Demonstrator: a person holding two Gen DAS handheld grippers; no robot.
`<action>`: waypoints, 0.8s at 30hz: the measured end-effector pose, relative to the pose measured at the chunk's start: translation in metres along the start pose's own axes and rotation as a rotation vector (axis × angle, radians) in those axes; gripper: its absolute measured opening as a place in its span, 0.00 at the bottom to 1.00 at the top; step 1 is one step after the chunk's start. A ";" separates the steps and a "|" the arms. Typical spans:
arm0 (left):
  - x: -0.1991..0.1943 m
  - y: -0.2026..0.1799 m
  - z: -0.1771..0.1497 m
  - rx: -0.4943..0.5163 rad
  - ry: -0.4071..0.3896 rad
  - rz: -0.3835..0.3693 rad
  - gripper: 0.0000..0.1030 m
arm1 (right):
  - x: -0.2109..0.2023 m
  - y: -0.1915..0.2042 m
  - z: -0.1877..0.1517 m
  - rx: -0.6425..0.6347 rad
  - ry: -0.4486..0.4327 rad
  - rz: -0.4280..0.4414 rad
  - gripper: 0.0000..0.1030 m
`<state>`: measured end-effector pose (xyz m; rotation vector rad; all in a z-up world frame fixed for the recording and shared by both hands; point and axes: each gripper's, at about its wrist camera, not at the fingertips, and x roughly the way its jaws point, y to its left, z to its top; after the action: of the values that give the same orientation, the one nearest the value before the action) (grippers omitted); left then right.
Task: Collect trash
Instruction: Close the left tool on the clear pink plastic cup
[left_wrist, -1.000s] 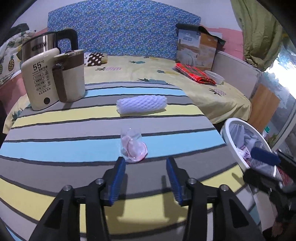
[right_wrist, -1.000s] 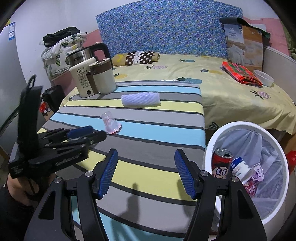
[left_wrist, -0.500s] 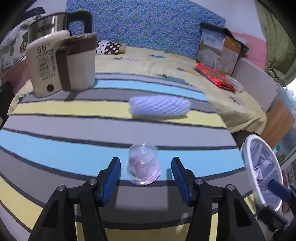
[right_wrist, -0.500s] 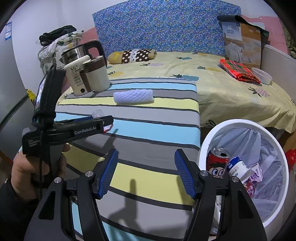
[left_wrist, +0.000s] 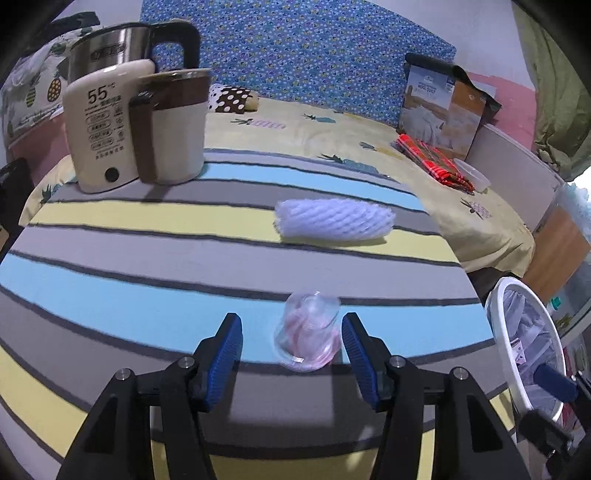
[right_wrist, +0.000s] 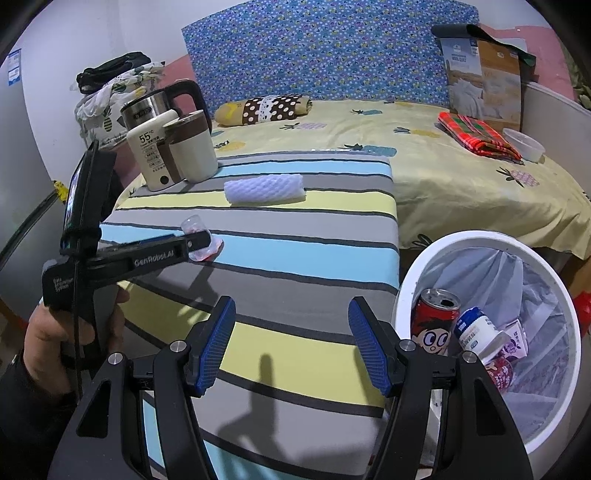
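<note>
Clear plastic cup (left_wrist: 308, 334), crumpled, lies on the striped tablecloth (left_wrist: 147, 258) between the wide-spread jaws of the left gripper (left_wrist: 291, 345), untouched; right gripper (right_wrist: 291, 341), likewise wide and empty, hovers beside the white trash bin (right_wrist: 402, 291).

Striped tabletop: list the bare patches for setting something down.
Free: the near stripes of the striped tabletop, between clear cup and bin; right of foam sleeve. Crowded: far left corner, around kettle and mug.
</note>
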<state>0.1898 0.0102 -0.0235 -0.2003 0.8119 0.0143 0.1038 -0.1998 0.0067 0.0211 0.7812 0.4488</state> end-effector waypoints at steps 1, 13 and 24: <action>0.001 -0.002 0.001 0.005 -0.002 0.001 0.55 | 0.000 0.000 0.000 0.002 0.001 0.001 0.63; -0.009 -0.011 -0.005 0.063 -0.018 -0.030 0.32 | -0.005 -0.003 0.000 0.006 0.000 0.006 0.63; -0.054 -0.017 -0.019 0.140 -0.051 -0.078 0.32 | -0.034 0.001 -0.008 0.041 -0.021 -0.015 0.63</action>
<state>0.1406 -0.0067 0.0056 -0.0988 0.7511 -0.1101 0.0766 -0.2136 0.0242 0.0586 0.7691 0.4180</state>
